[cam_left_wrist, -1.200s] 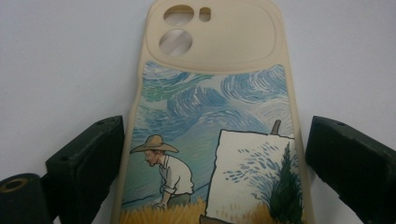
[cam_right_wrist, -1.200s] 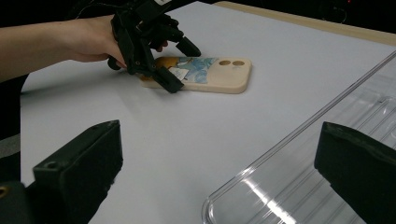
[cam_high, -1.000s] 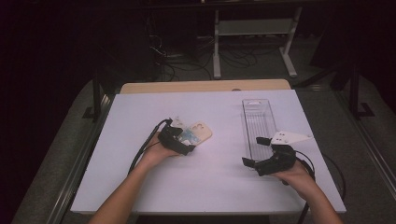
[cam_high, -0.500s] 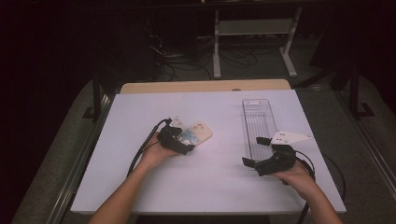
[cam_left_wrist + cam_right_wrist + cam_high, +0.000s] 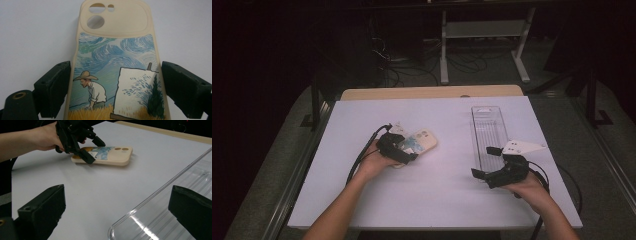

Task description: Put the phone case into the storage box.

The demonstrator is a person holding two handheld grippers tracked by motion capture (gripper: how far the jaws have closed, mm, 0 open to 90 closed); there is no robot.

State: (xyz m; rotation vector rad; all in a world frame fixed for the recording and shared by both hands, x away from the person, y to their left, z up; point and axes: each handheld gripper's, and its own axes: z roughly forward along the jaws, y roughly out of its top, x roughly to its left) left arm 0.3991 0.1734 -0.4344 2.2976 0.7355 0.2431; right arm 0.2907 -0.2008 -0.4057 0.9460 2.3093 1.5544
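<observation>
A beige phone case (image 5: 424,141) with a painted scene of a man in a straw hat (image 5: 115,62) lies flat on the white table, camera holes away from my left hand. My left gripper (image 5: 408,151) straddles its near end, one black jaw against each long edge (image 5: 116,75), shut on the case. In the right gripper view the case (image 5: 117,155) lies at the far left with the left gripper (image 5: 94,151) over it. My right gripper (image 5: 484,161) stands open at the near end of a clear plastic tray (image 5: 488,127), with nothing between its jaws (image 5: 117,187).
The white table top (image 5: 442,200) ends at a wooden strip (image 5: 432,92) along its far edge. Beyond it, a metal stand (image 5: 484,30) and loose cables lie on a dark floor. The clear tray's rim (image 5: 160,192) runs diagonally just in front of my right jaws.
</observation>
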